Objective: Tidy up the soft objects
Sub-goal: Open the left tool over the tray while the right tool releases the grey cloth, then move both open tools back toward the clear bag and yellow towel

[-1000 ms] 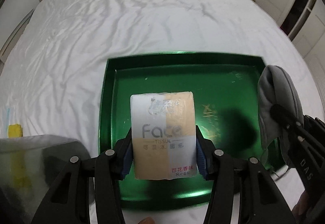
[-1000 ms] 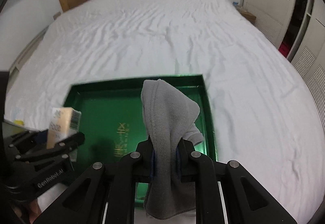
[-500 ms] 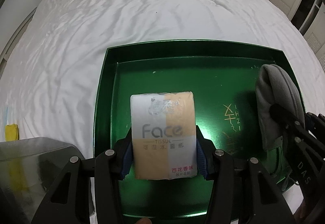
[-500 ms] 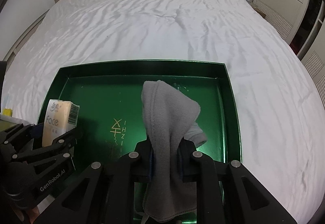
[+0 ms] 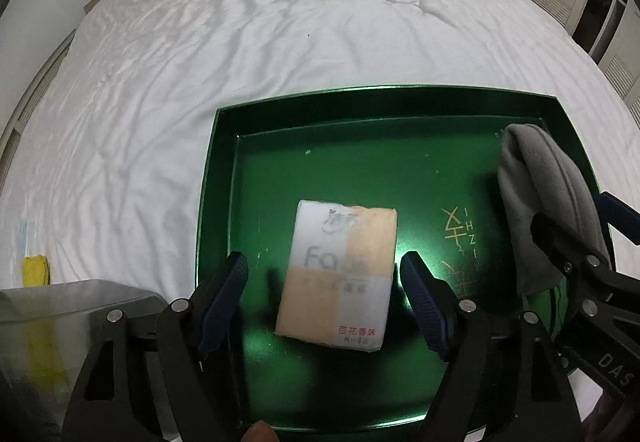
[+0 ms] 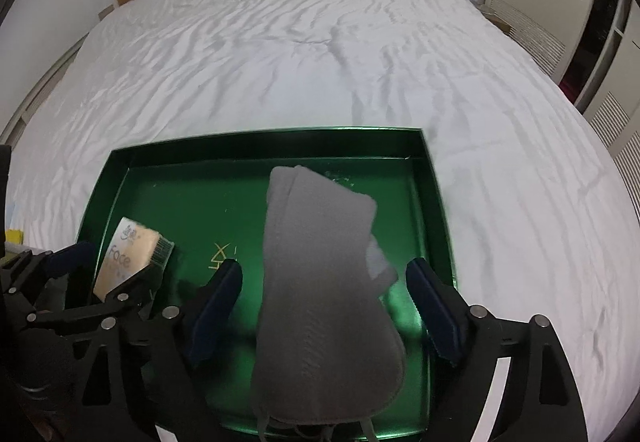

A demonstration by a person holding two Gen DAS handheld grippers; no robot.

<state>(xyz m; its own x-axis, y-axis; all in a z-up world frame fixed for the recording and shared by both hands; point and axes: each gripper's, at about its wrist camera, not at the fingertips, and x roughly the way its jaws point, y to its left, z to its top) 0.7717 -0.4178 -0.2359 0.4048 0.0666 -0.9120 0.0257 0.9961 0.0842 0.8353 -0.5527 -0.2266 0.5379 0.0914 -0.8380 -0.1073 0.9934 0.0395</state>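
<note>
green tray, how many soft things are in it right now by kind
Orange-and-white plastic-wrapped tissue pack: 1
Grey folded fleece cloth: 1
Total in the shiny green metal tray: 2
Both lie between open fingers, gripped by neither the left gripper nor the right gripper.

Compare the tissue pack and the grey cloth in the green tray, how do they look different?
The tissue pack is a flat, boxy rectangle printed in white and peach; the grey cloth is a plain, limp, folded heap. The pack sits toward the tray's left, the cloth toward its right. Both lie between open claws, released.
</note>
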